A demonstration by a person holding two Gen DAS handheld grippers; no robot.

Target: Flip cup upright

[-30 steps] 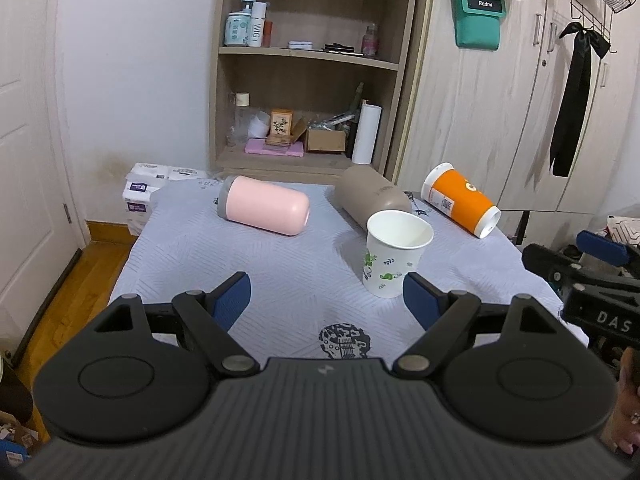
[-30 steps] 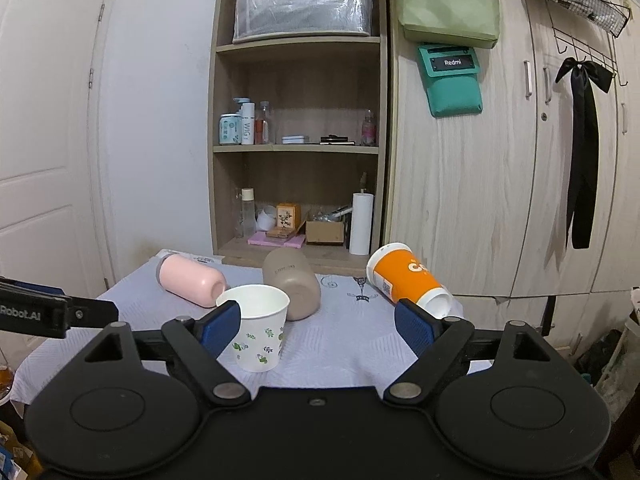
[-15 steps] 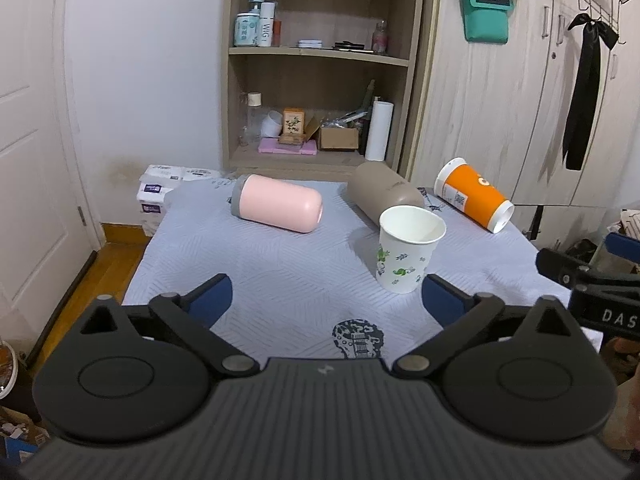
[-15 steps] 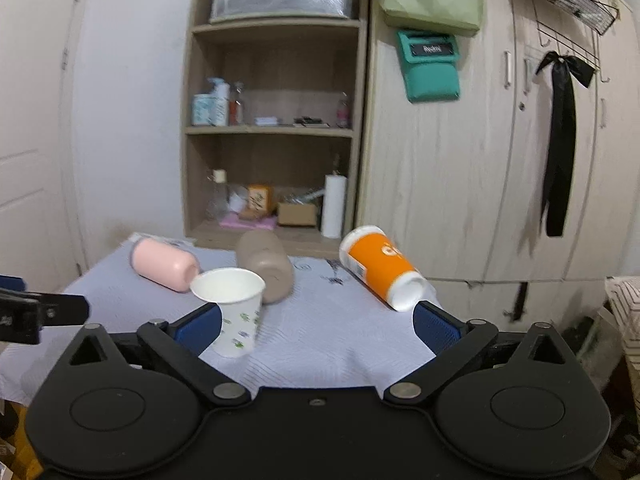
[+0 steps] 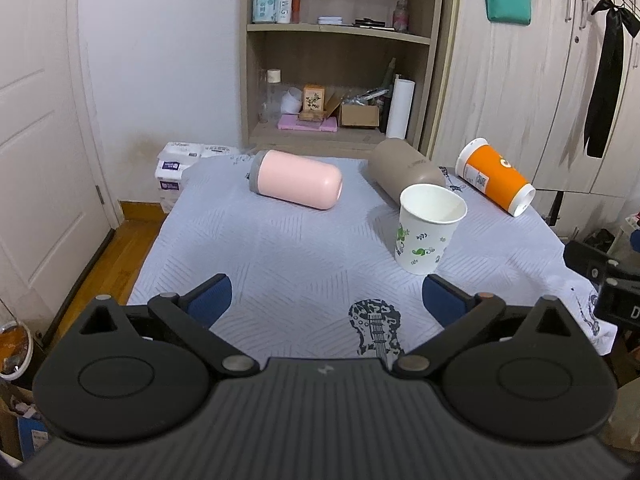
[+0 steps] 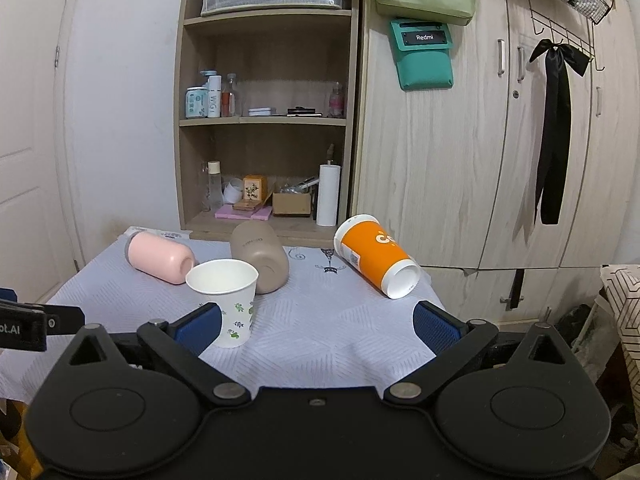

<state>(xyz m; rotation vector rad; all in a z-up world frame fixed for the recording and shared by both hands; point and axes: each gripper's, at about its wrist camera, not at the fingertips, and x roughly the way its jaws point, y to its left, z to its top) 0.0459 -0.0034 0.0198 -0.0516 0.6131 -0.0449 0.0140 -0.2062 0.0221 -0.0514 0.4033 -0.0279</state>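
A: Currently, what is the state of each claw?
B: Left claw (image 5: 326,300): spread wide, holding nothing, above the near table edge. Right claw (image 6: 318,322): likewise wide and empty.

A: Location of the task item?
B: White paper cup (image 5: 430,228) with a green leaf print stands upright, mouth up, right of centre. It sits just in front of a tan tumbler (image 5: 404,170) lying on its side. A pink tumbler (image 5: 298,179) lies on its side to the left; an orange cup (image 5: 496,176) lies tipped near the right edge.

A: Surface?
B: Table (image 5: 280,264) covered by a pale blue-grey quilted cloth with a black guitar print (image 5: 375,328) at the near edge.

A: Room?
B: Wooden shelf unit (image 6: 264,120) behind the table, a white door on the left, pale wood wardrobe (image 6: 500,152) on the right with a black ribbon (image 6: 554,132) hung on it.

A: Readable text?
B: "Redmi" on a teal pouch (image 6: 425,58). Orange cup lettering is only partly visible.
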